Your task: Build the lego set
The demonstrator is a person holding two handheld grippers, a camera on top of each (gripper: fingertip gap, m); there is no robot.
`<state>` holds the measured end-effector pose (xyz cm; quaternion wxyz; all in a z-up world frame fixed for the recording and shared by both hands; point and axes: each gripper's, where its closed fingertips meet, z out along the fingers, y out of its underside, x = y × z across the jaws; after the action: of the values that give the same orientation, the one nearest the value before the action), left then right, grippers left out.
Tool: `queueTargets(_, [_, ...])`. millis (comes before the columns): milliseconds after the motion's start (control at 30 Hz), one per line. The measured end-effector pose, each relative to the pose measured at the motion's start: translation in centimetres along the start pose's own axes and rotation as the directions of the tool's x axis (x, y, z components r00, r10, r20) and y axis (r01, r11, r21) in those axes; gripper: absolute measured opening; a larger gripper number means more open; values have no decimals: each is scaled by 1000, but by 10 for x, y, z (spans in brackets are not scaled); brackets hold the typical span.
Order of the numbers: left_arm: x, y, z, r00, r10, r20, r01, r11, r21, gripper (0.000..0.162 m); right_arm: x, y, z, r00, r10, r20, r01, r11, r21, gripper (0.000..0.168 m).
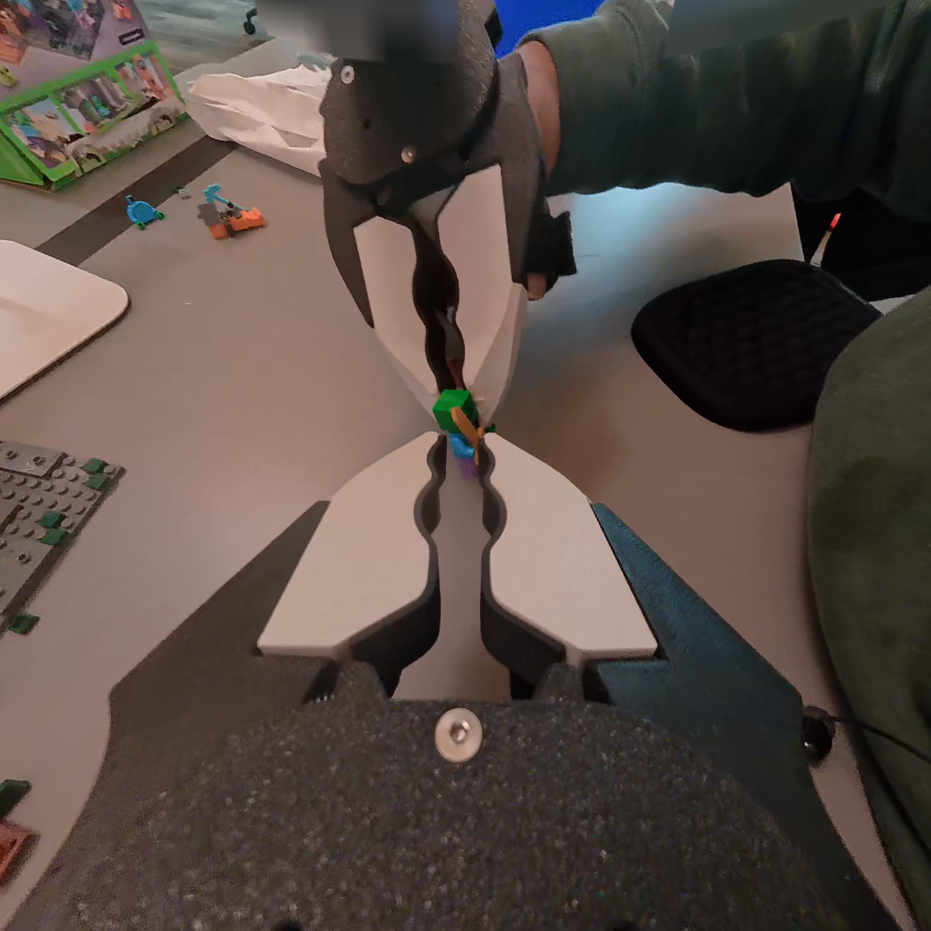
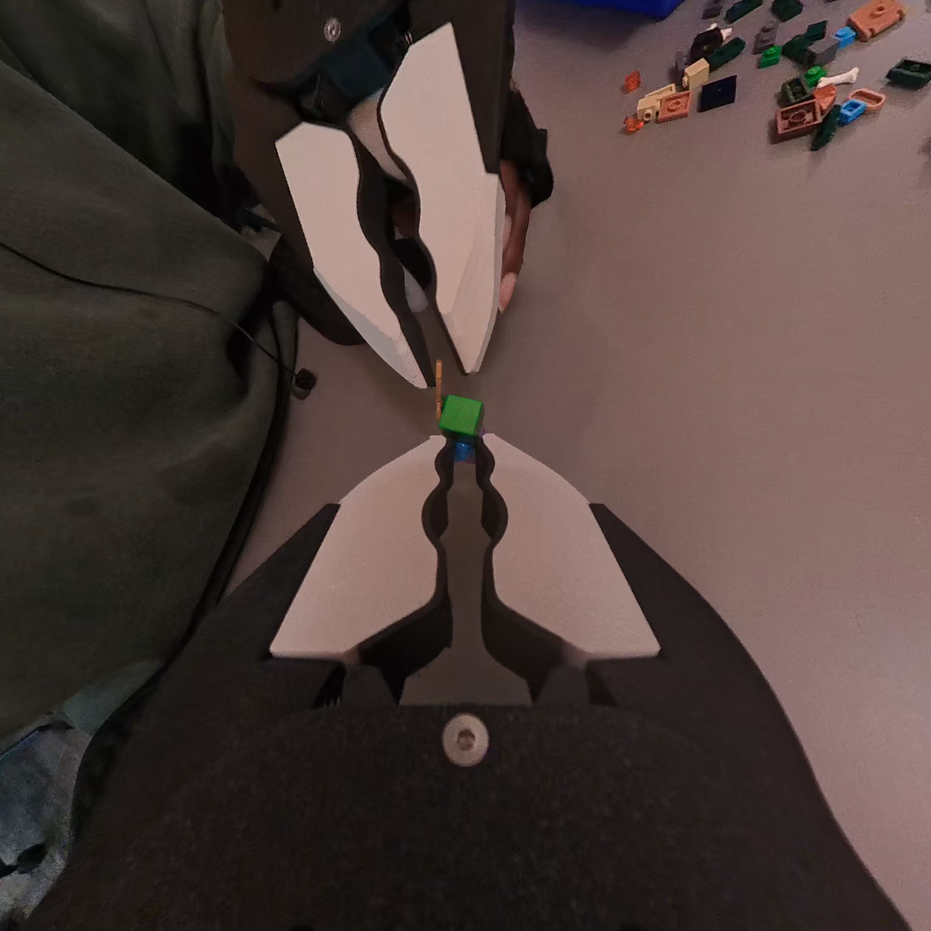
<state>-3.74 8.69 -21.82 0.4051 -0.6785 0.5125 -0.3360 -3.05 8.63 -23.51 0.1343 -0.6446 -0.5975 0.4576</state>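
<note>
1. Grey matte table [image 2: 705, 352] lies under everything; the figure [image 2: 459, 418] hangs above it, mid-frame, between the 2 tools.
2. The figure has a glossy green cube head, a blue torso and purple legs. It is hard plastic, light, stiff and slick, and I judge its joints pop apart if twisted.
3. The best hold is probably the flat sides of the torso or the cube head, not the arms.
4. A thin tan sword [image 2: 439, 383] stands at its left side. It looks flimsy and easy to flick out, so pinch it flat across the blade.
5. The right gripper [image 2: 461, 446] is pinching the torso between its wavy dark pads, with the head poking out beyond the tips.
6. The left gripper [image 2: 446, 375] comes in from the far side, tips close on either side of the sword. I cannot tell if they press it.
7. Both tools have white finger faces and grainy black bodies.
8. Loose bricks [image 2: 806, 85] lie scattered far right.
9. In the left wrist view, a studded grey baseplate [image 1: 45, 514] is at left and a green box [image 1: 85, 111] is far left.
</note>
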Motion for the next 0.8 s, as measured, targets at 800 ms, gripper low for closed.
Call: queueTargets(800, [-44, -12, -8, 900, -132, 415, 115, 991, 65, 11, 32, -25, -7, 930, 63, -362, -25, 994, 111, 7])
